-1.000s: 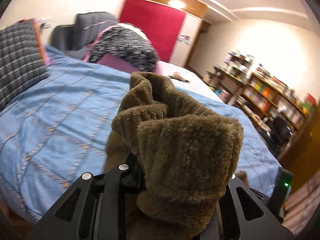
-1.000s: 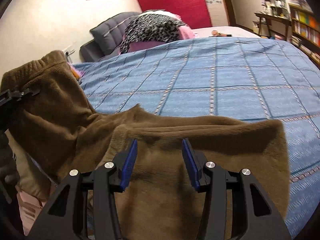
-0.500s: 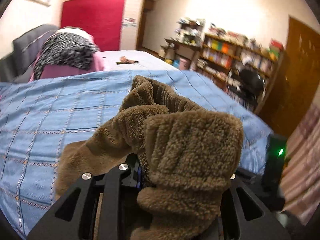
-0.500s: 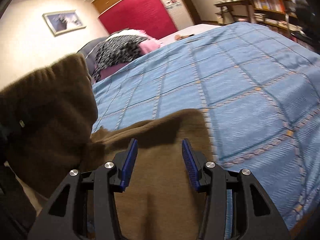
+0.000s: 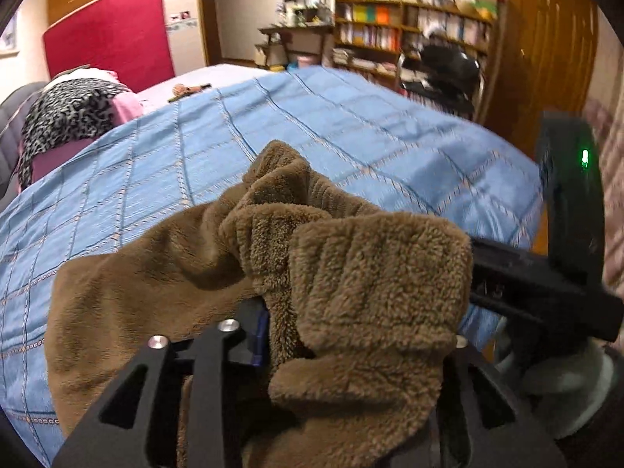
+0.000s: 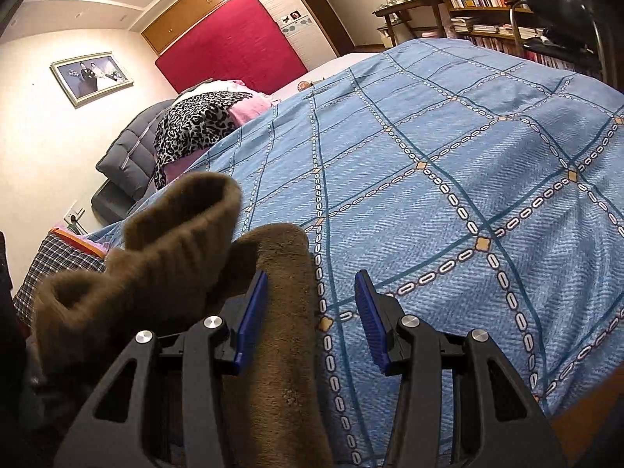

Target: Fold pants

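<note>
Brown fleece pants, judged soft, light and floppy, are seen draped on a blue bed; the ribbed waistband, bunched in the opening left hand-held gripper, offers firmest hold. The right hand-held gripper is parted, gripping nothing.

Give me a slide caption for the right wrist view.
Open right hand-held gripper over brown fleece pants on blue quilt.

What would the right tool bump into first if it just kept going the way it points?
Probably the brown pants lying between the right tool's open pads, then the blue bedspread right under them; depth is unclear.
</note>
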Available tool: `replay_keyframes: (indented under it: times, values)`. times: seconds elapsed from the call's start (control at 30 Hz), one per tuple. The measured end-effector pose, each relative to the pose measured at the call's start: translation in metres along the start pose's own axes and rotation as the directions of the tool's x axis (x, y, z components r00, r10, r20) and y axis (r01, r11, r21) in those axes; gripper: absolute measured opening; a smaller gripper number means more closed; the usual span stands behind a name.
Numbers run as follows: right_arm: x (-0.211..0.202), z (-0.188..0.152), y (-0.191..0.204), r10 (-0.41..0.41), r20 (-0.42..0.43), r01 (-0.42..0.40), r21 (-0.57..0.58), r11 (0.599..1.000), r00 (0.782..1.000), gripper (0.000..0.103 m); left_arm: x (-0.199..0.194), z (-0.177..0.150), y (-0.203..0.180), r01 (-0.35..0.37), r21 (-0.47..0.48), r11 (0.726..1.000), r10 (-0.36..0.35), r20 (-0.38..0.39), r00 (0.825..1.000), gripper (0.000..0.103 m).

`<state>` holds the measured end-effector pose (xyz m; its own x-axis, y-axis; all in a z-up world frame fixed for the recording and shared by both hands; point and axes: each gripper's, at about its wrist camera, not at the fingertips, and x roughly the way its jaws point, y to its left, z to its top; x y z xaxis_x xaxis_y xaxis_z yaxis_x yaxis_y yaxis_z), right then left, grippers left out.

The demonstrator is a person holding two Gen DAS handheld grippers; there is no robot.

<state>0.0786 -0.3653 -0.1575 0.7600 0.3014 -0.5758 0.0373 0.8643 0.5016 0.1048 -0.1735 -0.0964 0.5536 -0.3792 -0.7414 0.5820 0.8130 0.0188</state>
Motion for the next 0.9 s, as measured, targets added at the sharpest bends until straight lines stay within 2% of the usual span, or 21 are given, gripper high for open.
replay_keyframes:
  times: [0.07, 0.33, 0.4, 0.43, 0.47, 0.53, 0.6, 0.67, 0.77, 0.83, 0.9]
  values:
    - [-0.001, 0.000, -0.001, -0.009, 0.001, 0.009, -0.003, 1.000, 1.000, 0.047, 0.002, -0.002, -0.001, 0.036, 0.000, 0.999, -0.036, -0.003, 0.999, 0.044]
    - [-0.008, 0.002, -0.008, -0.039, 0.009, 0.039, 0.004, 0.999, 0.999, 0.047, -0.011, -0.012, 0.004, 0.099, 0.015, 0.995, -0.099, -0.019, 0.995, 0.051]
    - [-0.011, 0.002, -0.006, -0.041, 0.012, 0.041, 0.000, 0.999, 0.999, 0.047, -0.015, -0.014, 0.003, 0.096, 0.023, 0.995, -0.096, -0.009, 0.995, 0.058]
    - [-0.013, 0.001, -0.004, -0.041, 0.013, 0.041, -0.001, 0.999, 0.999, 0.047, -0.015, -0.013, 0.004, 0.108, 0.016, 0.994, -0.108, 0.003, 0.994, 0.070]
    - [-0.013, 0.001, -0.003, -0.039, 0.013, 0.039, -0.003, 0.999, 0.999, 0.047, -0.015, -0.013, 0.005, 0.122, 0.007, 0.992, -0.122, 0.011, 0.992, 0.077]
    - [-0.014, 0.001, 0.001, -0.032, 0.014, 0.032, -0.008, 0.999, 0.999, 0.047, -0.015, -0.011, 0.006, 0.187, -0.012, 0.982, -0.187, 0.015, 0.982, 0.077]
    - [-0.018, 0.001, 0.004, -0.028, 0.015, 0.028, -0.016, 0.999, 0.999, 0.047, -0.017, -0.010, 0.004, 0.276, -0.020, 0.961, -0.275, 0.015, 0.961, 0.078]
    - [-0.022, 0.001, 0.007, -0.018, 0.019, 0.018, -0.022, 1.000, 1.000, 0.047, -0.022, -0.009, 0.005, 0.316, -0.019, 0.948, -0.316, 0.025, 0.948, 0.078]
    - [-0.029, -0.001, 0.011, 0.028, 0.006, -0.027, -0.022, 0.999, 1.000, 0.047, -0.031, -0.011, 0.017, 0.369, -0.052, 0.928, -0.367, 0.032, 0.930, 0.078]
    - [-0.033, -0.004, 0.015, 0.061, -0.008, -0.062, -0.032, 0.998, 0.998, 0.047, -0.036, -0.016, 0.028, 0.380, -0.090, 0.921, -0.378, 0.042, 0.925, 0.078]
    - [-0.037, -0.006, 0.018, 0.128, -0.029, -0.129, -0.032, 0.991, 0.991, 0.047, -0.044, -0.021, 0.046, 0.383, -0.140, 0.913, -0.379, 0.054, 0.924, 0.078]
